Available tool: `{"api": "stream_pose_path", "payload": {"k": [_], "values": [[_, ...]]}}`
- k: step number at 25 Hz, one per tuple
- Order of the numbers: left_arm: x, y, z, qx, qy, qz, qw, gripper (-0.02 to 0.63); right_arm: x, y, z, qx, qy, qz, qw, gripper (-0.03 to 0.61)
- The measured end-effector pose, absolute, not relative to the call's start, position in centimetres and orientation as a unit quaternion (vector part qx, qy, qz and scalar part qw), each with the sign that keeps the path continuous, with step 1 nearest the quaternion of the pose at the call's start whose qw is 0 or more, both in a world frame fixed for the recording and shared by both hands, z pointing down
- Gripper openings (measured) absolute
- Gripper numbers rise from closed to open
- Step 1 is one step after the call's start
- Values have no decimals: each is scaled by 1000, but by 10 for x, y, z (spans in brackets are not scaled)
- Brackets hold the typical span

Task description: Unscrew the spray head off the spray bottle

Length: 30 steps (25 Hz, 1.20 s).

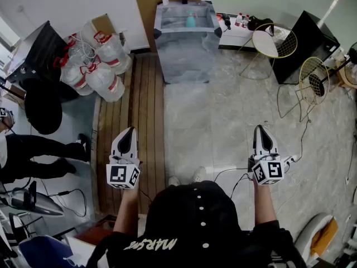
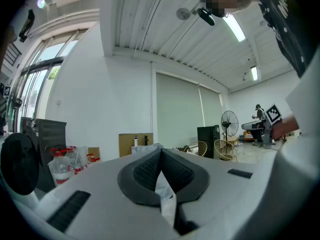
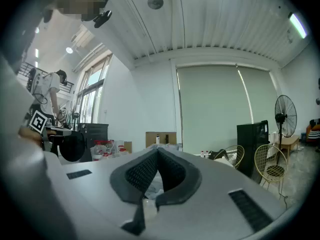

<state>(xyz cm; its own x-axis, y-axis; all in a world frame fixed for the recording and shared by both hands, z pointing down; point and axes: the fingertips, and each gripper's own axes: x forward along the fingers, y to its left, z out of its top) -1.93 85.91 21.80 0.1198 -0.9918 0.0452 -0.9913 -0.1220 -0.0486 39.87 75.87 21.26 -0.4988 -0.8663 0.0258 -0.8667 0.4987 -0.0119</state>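
A small teal spray bottle [image 1: 191,20] stands on a table wrapped in clear plastic [image 1: 187,54] at the far end of the room, well ahead of both grippers. In the head view my left gripper [image 1: 129,132] is held level over the wooden floor strip, shut and empty. My right gripper [image 1: 261,129] is held level over the marble floor, also shut with nothing in it. The left gripper view shows the left gripper [image 2: 161,156] with its jaws closed together. In the right gripper view the right gripper [image 3: 157,154] looks the same. The bottle is hidden behind the jaws in both gripper views.
Several large water jugs [image 1: 95,60] sit at the back left. Two wire chairs [image 1: 274,41] and a black cabinet [image 1: 309,38] stand at the back right. Another person's legs [image 1: 39,149] are at the left. Cables [image 1: 301,144] trail across the floor at the right.
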Motion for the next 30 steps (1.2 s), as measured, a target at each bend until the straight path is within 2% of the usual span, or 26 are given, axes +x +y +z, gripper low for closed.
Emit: {"api": "stream_pose_path", "payload": {"k": [12,17,24,30], "values": [[7,845,215,-750,661,-38,6,25,412,741,218,485,-874,21,4,12],[23,835,210,-751,659,-34,9,25,425,727,217,466,-883,35,-36,13],[50,817,205,-764,644,-35,27,25,431,701,226,447,-893,46,-26,14],[44,784,212,-773,633,-37,17,25,421,674,232,447,-893,55,-27,14]]}}
